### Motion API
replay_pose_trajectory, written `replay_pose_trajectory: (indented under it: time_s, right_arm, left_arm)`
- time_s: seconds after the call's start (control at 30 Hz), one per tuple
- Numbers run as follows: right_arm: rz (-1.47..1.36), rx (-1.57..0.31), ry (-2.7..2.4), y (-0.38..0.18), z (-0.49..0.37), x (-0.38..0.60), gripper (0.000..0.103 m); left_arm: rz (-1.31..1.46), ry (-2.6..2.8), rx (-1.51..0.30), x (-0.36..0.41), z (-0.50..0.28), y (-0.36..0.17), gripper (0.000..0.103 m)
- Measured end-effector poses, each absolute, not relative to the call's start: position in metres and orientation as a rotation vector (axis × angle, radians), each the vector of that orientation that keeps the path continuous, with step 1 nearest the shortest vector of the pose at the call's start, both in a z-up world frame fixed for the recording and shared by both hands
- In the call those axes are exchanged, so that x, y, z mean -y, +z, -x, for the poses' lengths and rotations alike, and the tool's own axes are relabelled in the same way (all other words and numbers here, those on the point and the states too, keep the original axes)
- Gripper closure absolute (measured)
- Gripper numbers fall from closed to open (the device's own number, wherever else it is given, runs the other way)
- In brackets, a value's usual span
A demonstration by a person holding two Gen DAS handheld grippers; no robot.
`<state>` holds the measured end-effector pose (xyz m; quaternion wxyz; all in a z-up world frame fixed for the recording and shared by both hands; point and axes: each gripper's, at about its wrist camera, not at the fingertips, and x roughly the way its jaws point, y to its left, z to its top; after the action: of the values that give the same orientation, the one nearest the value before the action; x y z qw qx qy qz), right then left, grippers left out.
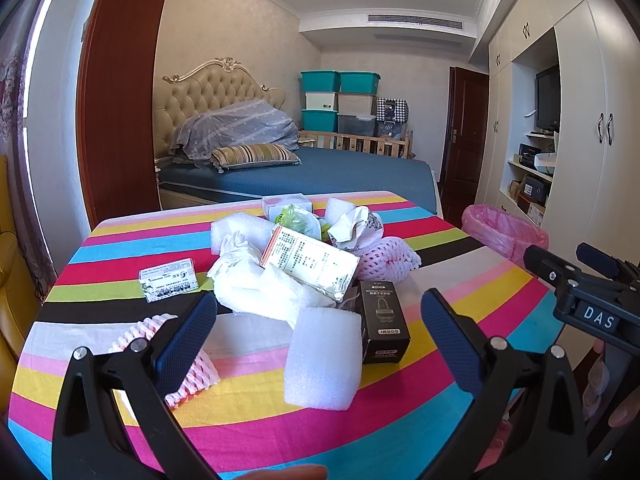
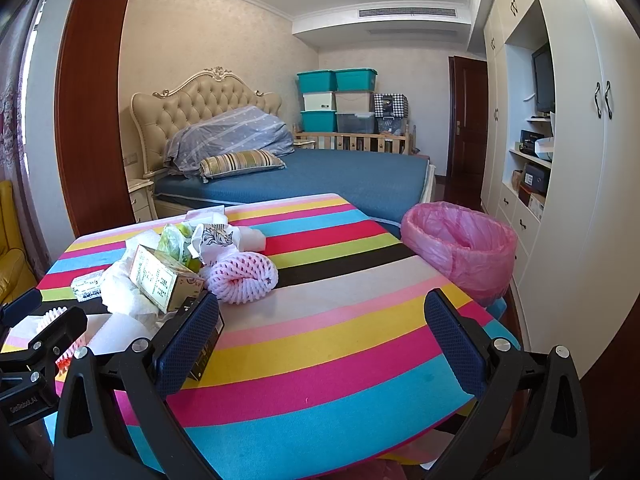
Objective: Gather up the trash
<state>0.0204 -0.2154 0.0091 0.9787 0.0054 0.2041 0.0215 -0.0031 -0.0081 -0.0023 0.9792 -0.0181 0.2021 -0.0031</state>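
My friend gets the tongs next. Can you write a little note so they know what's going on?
Left tongs: open, empty, above the near table edge, pointing at the white foam block.
Right tongs: open, empty, over the bare striped tablecloth.
The trash pile sits on the table's left half: foam block, black box, tan carton, small white box, crumpled paper, two pink foam nets.
The pink-lined bin stands off the table's right side; no trash shows inside.
Done: nothing, as far as I can see.
Left: carry every piece to the bin.
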Motion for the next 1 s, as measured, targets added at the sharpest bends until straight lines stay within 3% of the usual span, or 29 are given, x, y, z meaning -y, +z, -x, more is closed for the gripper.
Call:
replay_pose_trajectory:
  time_s: [1.0]
  right_arm:
    - [0.002,-0.462,0.13,-0.002,-0.027,0.199,0.007]
  left_arm:
    - [0.057,0.019,-0.407,-0.016,0.014,-0.004,0.004]
